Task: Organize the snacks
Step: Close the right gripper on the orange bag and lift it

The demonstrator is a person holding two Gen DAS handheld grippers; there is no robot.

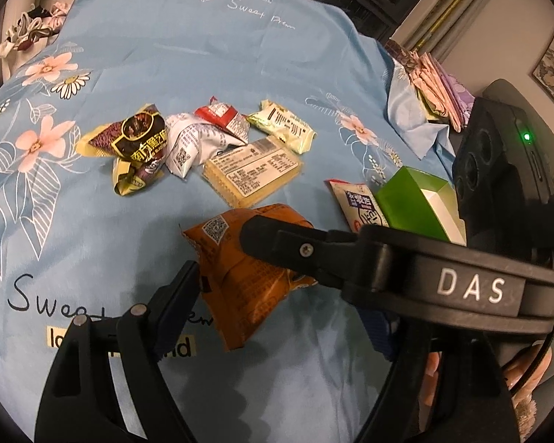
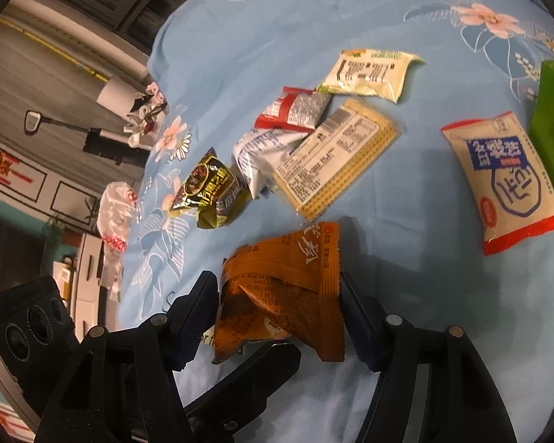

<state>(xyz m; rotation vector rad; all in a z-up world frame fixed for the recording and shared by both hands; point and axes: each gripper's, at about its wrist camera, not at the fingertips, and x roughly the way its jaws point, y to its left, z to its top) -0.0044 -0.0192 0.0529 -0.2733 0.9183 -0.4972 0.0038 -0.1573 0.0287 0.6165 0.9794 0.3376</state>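
The orange packet [image 2: 280, 288] lies on the bed [image 2: 351, 7], between the fingers of the right tool [image 2: 279, 295], whose pads seem to press its crinkled sides. It looks light, soft and slippery, so gripping the puffed middle seems safer than a sealed edge. The left tool [image 1: 219, 247] straddles it too, apparently released. Beside a white packet [image 2: 506, 181], the green box [image 1: 417, 199] stands open, contents hidden.

A: Dim warm indoor light, and the blue bedsheet [image 1: 166, 55] takes a yellowish cast.
B: Soft shadows fall under the orange snack packet [image 2: 288, 280]. Fisheye bending curves the edges, corners go black, and the wrappers look slightly smeared and soft
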